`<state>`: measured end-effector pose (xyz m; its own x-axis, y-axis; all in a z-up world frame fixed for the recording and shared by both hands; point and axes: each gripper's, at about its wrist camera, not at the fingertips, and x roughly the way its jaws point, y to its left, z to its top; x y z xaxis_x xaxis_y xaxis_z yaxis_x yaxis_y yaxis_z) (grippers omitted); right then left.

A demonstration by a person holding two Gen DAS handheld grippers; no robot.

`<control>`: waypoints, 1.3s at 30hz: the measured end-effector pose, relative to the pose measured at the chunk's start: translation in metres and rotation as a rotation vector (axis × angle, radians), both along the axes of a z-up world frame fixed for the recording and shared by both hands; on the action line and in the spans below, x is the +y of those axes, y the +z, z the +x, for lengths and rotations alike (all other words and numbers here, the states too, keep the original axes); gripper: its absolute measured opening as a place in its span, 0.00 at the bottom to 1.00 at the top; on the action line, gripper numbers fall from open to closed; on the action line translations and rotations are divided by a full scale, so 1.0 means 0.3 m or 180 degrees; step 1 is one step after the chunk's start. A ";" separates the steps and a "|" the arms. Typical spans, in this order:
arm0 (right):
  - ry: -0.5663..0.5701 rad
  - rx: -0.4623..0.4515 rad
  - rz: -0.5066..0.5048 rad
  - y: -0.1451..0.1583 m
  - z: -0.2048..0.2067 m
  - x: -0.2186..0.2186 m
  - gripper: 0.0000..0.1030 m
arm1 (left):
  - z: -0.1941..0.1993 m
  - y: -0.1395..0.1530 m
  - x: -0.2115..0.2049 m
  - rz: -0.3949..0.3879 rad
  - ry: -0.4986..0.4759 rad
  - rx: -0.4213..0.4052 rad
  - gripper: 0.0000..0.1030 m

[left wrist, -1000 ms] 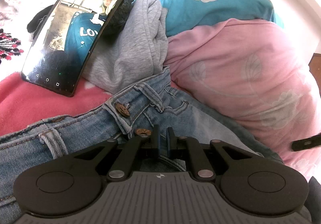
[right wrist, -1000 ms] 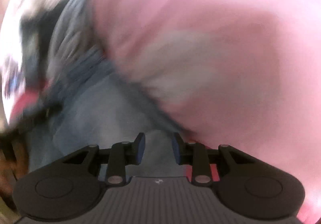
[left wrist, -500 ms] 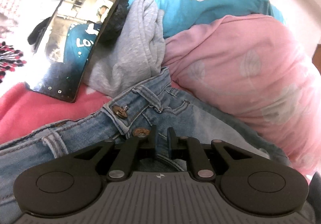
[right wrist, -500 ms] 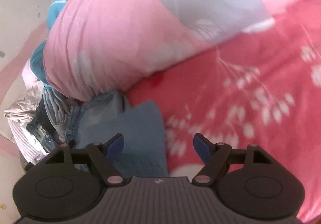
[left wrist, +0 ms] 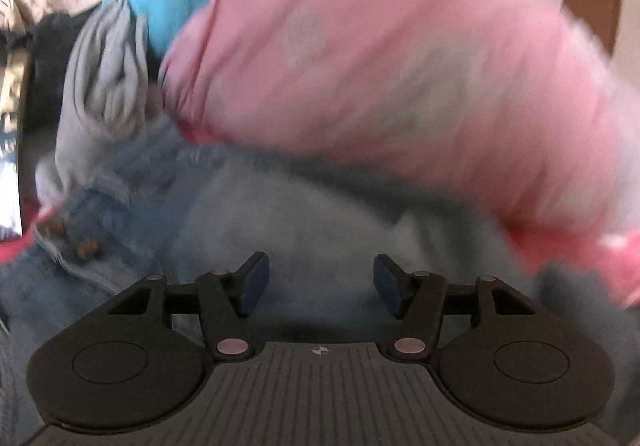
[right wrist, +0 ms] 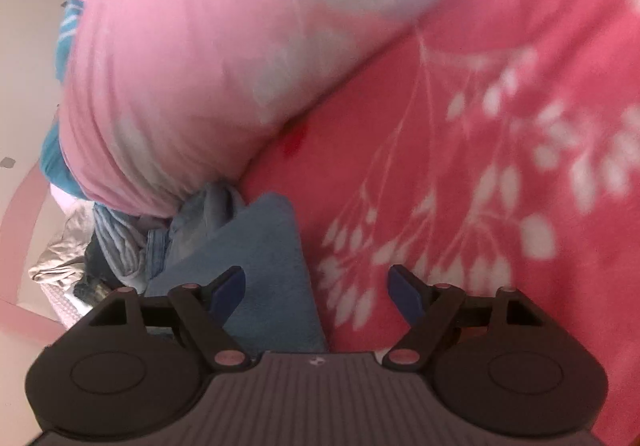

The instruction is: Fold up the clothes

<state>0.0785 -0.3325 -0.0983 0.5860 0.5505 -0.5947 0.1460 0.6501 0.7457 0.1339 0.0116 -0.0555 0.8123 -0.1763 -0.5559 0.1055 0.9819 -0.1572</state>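
Two grippers were over a pair of jeans on a red floral blanket, and neither held anything. The left gripper (left wrist: 321, 280) had just been opening; its fingers stood spread with only pale denim showing beyond the gap, nothing pinched. Directly past those fingers lay the broad seat of the jeans (left wrist: 280, 214), and off to the left fingertip's side sat the waistband with its brown buttons (left wrist: 86, 246), badly smeared by motion. Beyond the denim, a folded grey garment (left wrist: 108, 86) leaned up on the left, and a big pink quilt (left wrist: 400, 78) bulged across the far side, its lower edge lying over the jeans.

The right gripper (right wrist: 316, 292) had also just been opening and stood wide, with nothing between the pads. Just ahead of its left finger a doubled denim leg (right wrist: 260, 258) ran away toward the quilt; ahead of its right finger was only the blanket (right wrist: 480, 126).

The denim looked thick and fairly heavy, limp yet stiffer at seams, not slippery or fragile. A sound grip would probably be the waistband near the buttons for one hand and the hem or folded edge of the leg for the other, since those doubled layers should hold a pinch. The quilt resting on the fabric could drag as it is lifted.
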 end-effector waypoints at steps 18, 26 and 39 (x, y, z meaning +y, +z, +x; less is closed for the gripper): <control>-0.0517 -0.0966 -0.0172 0.229 -0.343 -0.217 0.02 | -0.009 -0.031 0.021 0.0007 0.0029 -0.0058 0.58; 0.1013 -0.1569 -0.1583 0.231 -0.340 0.242 0.43 | 0.001 -0.005 0.077 -0.0310 0.0067 0.0079 0.58; 0.0519 -0.1409 -0.2483 0.105 -0.280 0.340 0.00 | 0.005 -0.023 0.099 -0.0502 0.0022 -0.0002 0.58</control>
